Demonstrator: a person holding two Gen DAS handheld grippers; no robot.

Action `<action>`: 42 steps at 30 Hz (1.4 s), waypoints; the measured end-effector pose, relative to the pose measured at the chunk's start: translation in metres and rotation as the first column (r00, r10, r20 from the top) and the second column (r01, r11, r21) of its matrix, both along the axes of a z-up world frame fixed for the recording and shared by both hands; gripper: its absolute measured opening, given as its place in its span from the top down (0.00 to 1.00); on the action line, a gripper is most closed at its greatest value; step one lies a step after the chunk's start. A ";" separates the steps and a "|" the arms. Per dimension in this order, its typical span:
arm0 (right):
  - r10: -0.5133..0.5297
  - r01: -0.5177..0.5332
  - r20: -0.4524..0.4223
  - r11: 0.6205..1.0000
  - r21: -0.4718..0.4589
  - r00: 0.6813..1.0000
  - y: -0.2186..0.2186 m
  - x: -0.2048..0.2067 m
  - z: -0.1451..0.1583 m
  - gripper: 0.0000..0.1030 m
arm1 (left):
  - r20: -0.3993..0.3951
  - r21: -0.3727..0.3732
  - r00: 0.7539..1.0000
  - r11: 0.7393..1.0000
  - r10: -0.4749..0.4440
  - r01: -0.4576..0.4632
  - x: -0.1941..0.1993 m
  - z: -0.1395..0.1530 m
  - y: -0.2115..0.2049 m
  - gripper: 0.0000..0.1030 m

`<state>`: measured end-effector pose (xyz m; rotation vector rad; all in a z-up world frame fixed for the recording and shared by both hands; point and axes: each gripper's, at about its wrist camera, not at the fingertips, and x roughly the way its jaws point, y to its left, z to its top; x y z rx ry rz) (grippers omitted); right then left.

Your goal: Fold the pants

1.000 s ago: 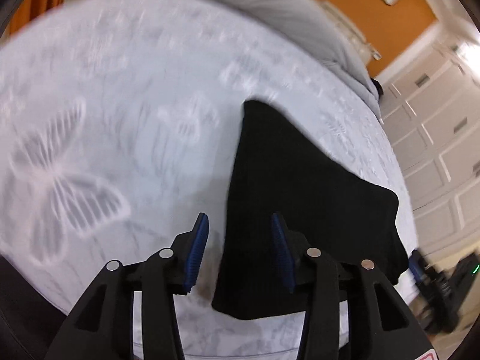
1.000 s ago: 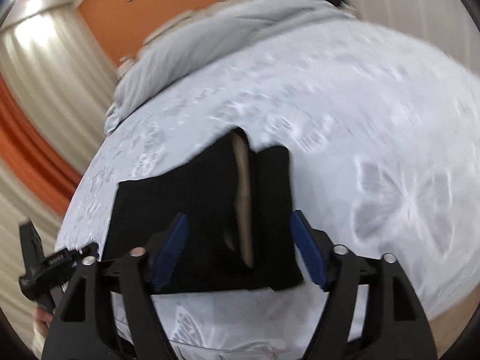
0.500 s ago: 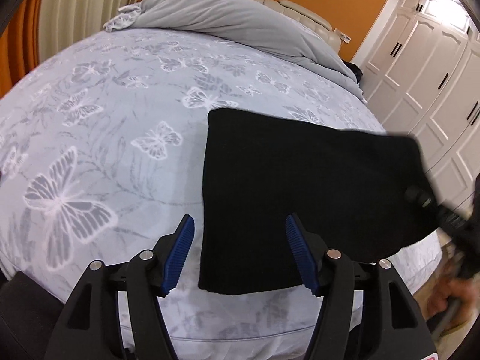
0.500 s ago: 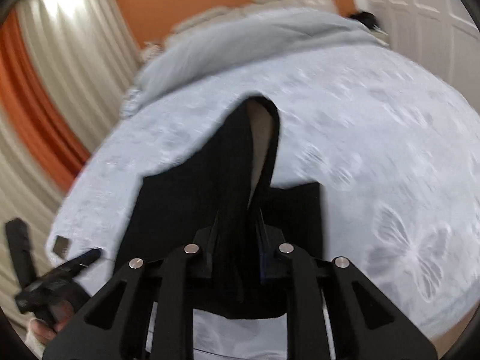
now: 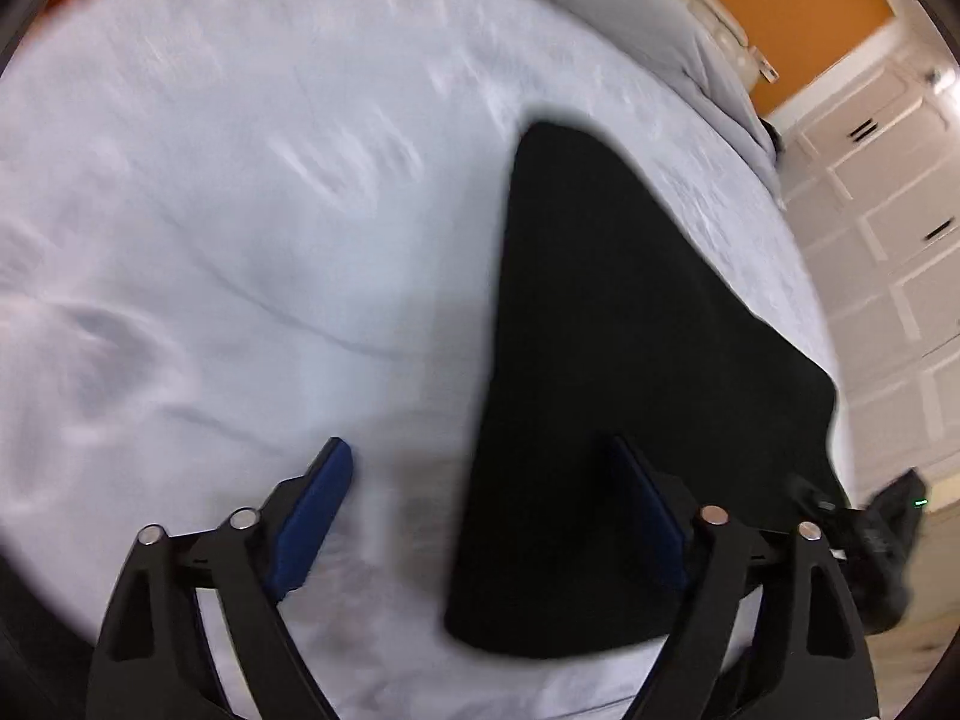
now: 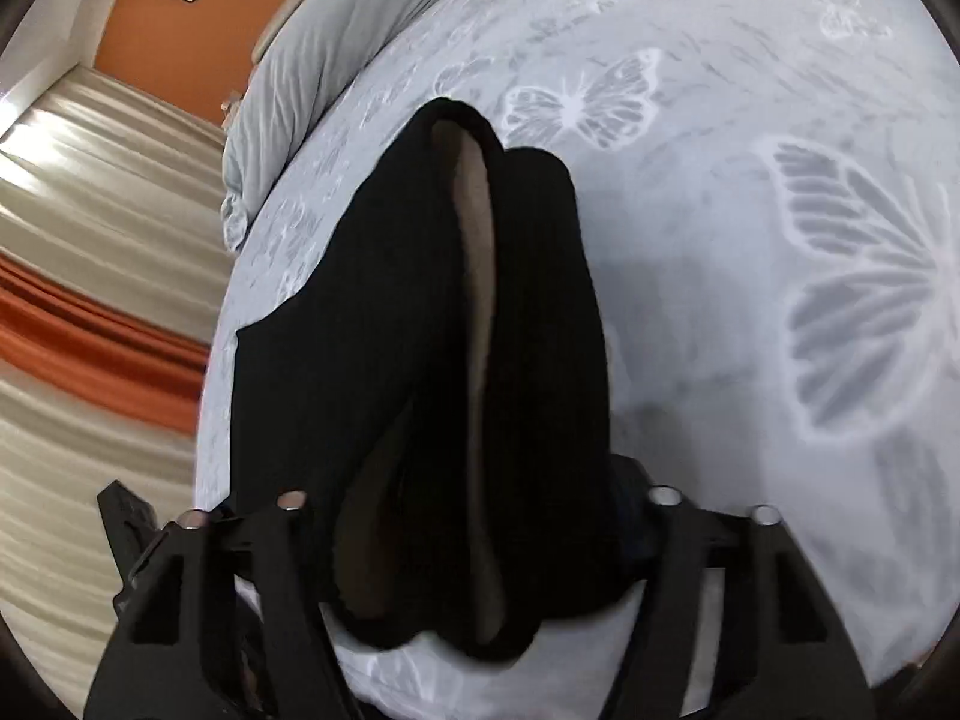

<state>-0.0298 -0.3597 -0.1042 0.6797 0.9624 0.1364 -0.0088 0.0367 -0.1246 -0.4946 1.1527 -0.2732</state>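
The black pants [image 5: 612, 372] lie folded on the butterfly-print bed sheet [image 5: 240, 240] near its front edge. My left gripper [image 5: 486, 516] is open above the pants' near left edge, with one blue pad over the sheet and one over the cloth. In the right wrist view the pants [image 6: 408, 360] rise in a bunched fold with a tan inner lining showing. My right gripper [image 6: 474, 540] has its jaws wide apart with the bunched cloth between them; its pads are hidden by the cloth.
A grey duvet [image 6: 336, 42] lies at the head of the bed by the orange wall. White wardrobe doors [image 5: 888, 228] stand to the right and curtains [image 6: 90, 240] to the left. The other gripper shows at the bed edge [image 5: 870, 528].
My right gripper was shut on the pants' fold half a second ago and now stands wide open, with the cloth slack between its jaws. My left gripper has swung and tilted, still open.
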 end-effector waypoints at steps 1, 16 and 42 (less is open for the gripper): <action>0.004 -0.004 0.025 1.000 0.001 1.000 0.002 -0.001 0.013 0.65 | 0.022 -0.001 1.000 1.000 0.005 -0.005 0.004 0.001 0.000 0.40; -0.105 0.150 0.152 0.936 -0.318 0.983 0.008 -0.060 0.074 0.64 | 0.135 0.205 0.991 0.979 -0.026 -0.002 -0.033 0.060 0.033 0.82; 0.011 -0.050 -0.093 0.902 -0.429 0.996 0.023 -0.041 0.024 0.52 | 0.174 0.437 0.969 0.896 -0.173 0.082 -0.034 0.036 -0.057 0.31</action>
